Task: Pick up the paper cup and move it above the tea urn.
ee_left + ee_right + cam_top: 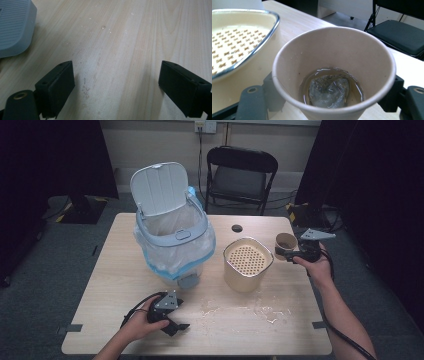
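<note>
My right gripper is shut on a brown paper cup, held upright just right of a cream container topped with a perforated strainer lid. Inside the paper cup lies a used tea bag in a little brownish liquid. The cream container's metal rim is close on the cup's left. My left gripper rests near the table's front left, open, its fingers wide apart over bare wood.
A white pedal bin with a plastic liner and raised lid stands at the table's back left; its grey pedal lies near my left gripper. Spilled liquid and crumbs mark the front middle. A black folding chair stands behind the table.
</note>
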